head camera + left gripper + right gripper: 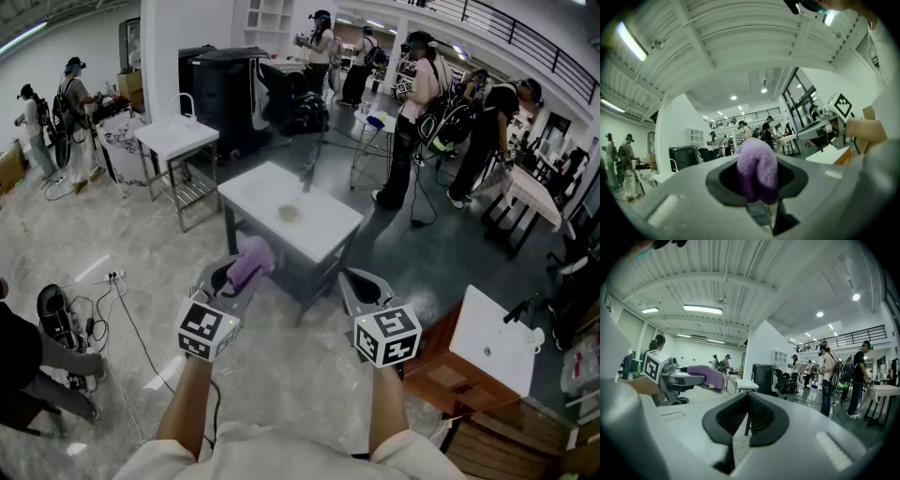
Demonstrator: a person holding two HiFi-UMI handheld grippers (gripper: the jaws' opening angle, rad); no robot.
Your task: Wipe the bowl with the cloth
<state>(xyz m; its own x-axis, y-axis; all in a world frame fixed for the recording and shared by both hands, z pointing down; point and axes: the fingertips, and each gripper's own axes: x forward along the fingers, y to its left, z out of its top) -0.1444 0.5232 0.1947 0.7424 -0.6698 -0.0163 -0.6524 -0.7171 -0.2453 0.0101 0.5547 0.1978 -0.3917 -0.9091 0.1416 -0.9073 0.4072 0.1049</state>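
While you stand back from the desk (pixel 328 234), both grippers hover short of its near edge, and nothing touches the bowl (pixel 290 213) yet.

Bowl: small, pale, sitting near the middle of the desk top.

Fingers of your left gripper (pixel 236 274): clamped on the purple cloth (pixel 251 260), which bulges past the tips in a soft wad.

Fingers of your right gripper (pixel 361 284): pressed fully together, holding nothing.

Step in hand, as I judge it: approach. The cloth is gripped and wiping has not begun.

The next move likely calls for you to close on the desk and bring the cloth down into the bowl. You may need to open the right fingers to steady the rim, since a light bowl could skid under the rubbing.
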